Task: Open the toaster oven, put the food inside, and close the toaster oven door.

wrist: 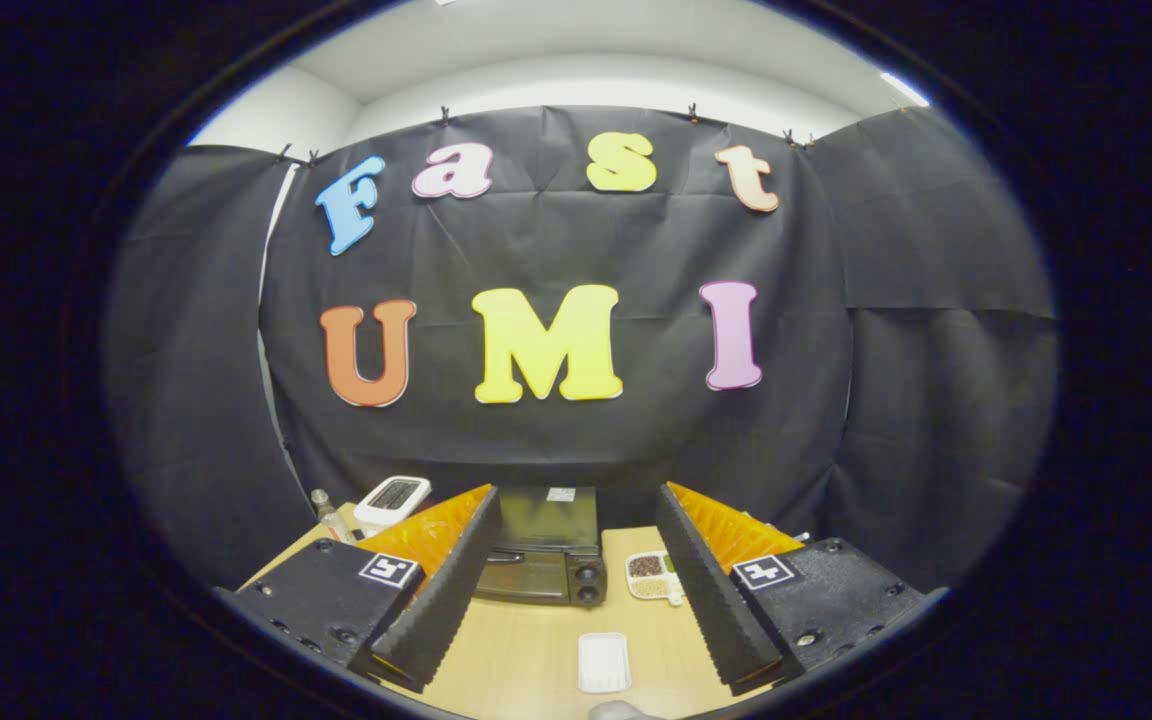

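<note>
A black toaster oven stands on the wooden table beyond my fingers, its door shut and two knobs on its right side. A small white rectangular tray lies on the table nearer to me, between the fingers and a little right of centre. What it holds I cannot make out. My gripper is held above the table, open wide, with nothing between its fingers.
A white divided dish with brown and pale food sits to the right of the oven. A white toaster and a small bottle stand at the table's far left. Black cloth walls close in the booth behind.
</note>
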Motion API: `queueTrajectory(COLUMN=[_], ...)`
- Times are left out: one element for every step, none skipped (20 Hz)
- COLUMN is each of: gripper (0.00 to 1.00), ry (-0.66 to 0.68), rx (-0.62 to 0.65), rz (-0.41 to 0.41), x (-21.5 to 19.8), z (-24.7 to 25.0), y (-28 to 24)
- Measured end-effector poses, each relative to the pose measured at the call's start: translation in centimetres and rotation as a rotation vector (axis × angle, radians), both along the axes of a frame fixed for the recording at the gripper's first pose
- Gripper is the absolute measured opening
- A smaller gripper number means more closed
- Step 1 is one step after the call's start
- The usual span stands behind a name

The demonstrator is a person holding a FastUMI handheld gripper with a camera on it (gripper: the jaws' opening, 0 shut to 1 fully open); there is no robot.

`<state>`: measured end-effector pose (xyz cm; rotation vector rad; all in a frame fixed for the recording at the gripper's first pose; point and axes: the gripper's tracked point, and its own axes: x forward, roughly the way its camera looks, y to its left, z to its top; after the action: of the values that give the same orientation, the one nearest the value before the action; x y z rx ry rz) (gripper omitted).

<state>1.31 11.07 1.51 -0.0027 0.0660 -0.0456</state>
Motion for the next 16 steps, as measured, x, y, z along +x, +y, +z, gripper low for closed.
queueTrajectory(gripper=[0.99,0.99,0.99,0.99,0.99,1.00,1.00,0.99,0.99,1.00,1.00,1.00,1.00,1.00,1.00,1.00], ry=[-0.006,-0.009,-0.008,-0.002,-0.001,0.003,0.007,0.010,0.012,0.014,0.015,0.016,0.018,0.020,0.021,0.022], rx=[-0.002,-0.003,-0.004,-0.003,-0.001,0.004,0.006,0.009,0.011,0.011,0.010,0.010,0.008,0.005,0.001,-0.003], rz=[-0.007,-0.012,-0.017,-0.024,-0.026,-0.028,-0.035,-0.040,-0.041,-0.042,-0.044,-0.044,-0.043,-0.042,-0.041,-0.041], x=[-0.4,-0.7,-0.8,-1.0,-1.1,-1.1,-1.2,-1.3,-1.3,-1.3,-1.3,-1.3,-1.3,-1.3,-1.3,-1.4], z=[0.2,0.3,0.3,0.2,0.1,0.0,-0.1,-0.2,-0.4,-0.4,-0.5,-0.4,-0.5,-0.6,-0.6,-0.6], y=[-0.5,-0.9,-1.5,-1.9,-2.2,-2.5,-2.9,-3.3,-3.4,-3.6,-3.7,-3.9,-3.8,-3.7,-3.8,-3.8])
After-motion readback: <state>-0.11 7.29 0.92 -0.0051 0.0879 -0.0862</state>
